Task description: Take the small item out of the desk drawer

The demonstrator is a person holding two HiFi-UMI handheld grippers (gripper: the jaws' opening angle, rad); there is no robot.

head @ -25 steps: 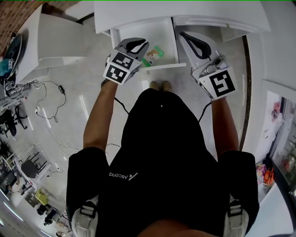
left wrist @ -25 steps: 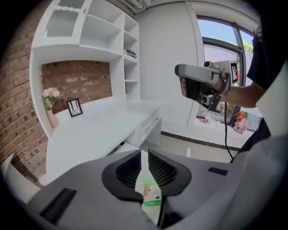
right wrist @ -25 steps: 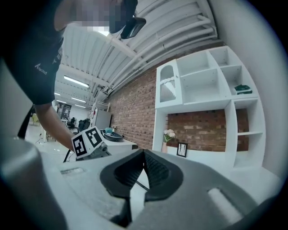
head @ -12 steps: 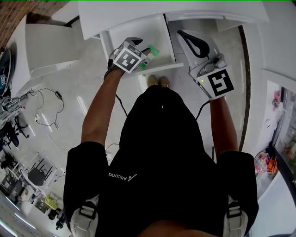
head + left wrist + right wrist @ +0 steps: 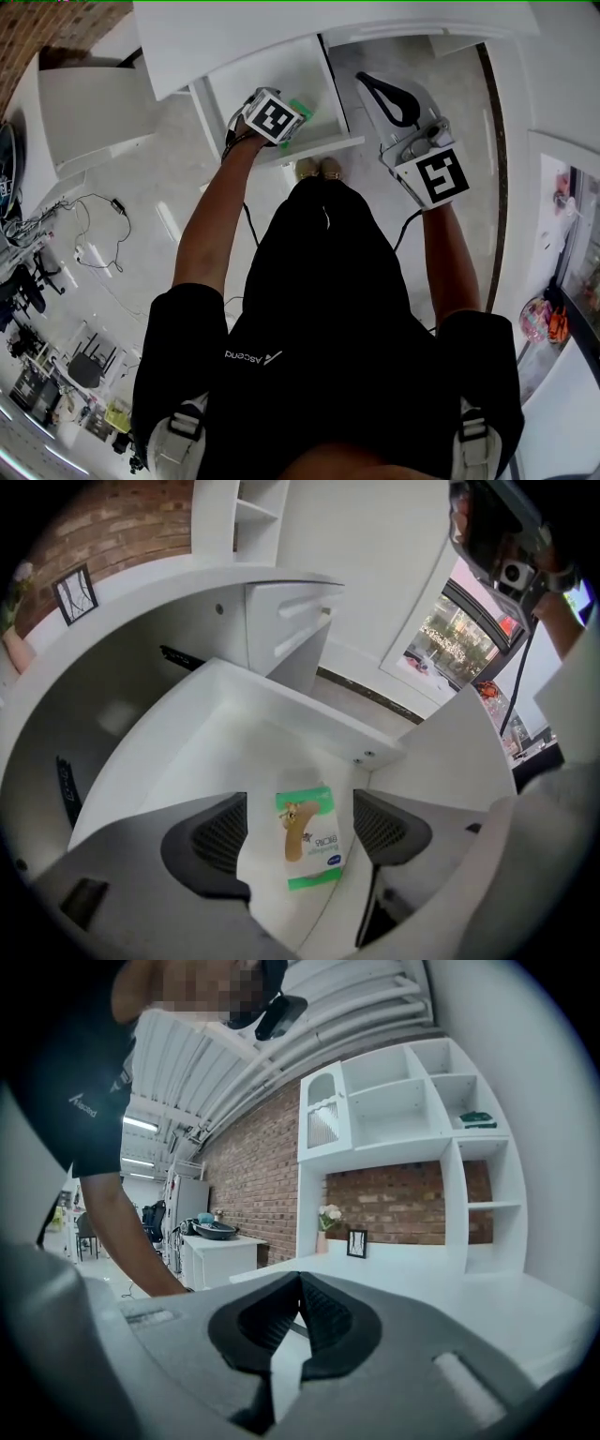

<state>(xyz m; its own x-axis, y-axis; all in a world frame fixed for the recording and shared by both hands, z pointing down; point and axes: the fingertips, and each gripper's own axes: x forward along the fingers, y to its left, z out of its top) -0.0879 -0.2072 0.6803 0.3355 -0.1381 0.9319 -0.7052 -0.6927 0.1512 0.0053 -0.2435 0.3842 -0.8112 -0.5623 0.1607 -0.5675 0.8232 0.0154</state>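
Reaching in: the left tool [image 5: 302, 829], jaws just spread wide, straddles the untouched plaster packet [image 5: 310, 844] on the open drawer [image 5: 187, 761] floor, so it should next lower and close; the right tool [image 5: 296, 1316] is shut, empty.

I count one flat green-and-white packet [image 5: 309, 841] in one open white drawer [image 5: 206, 752] under one curved white bench [image 5: 234, 33]. On the bench: one small black-framed picture [image 5: 356, 1243], one pale vase of flowers [image 5: 326, 1227].
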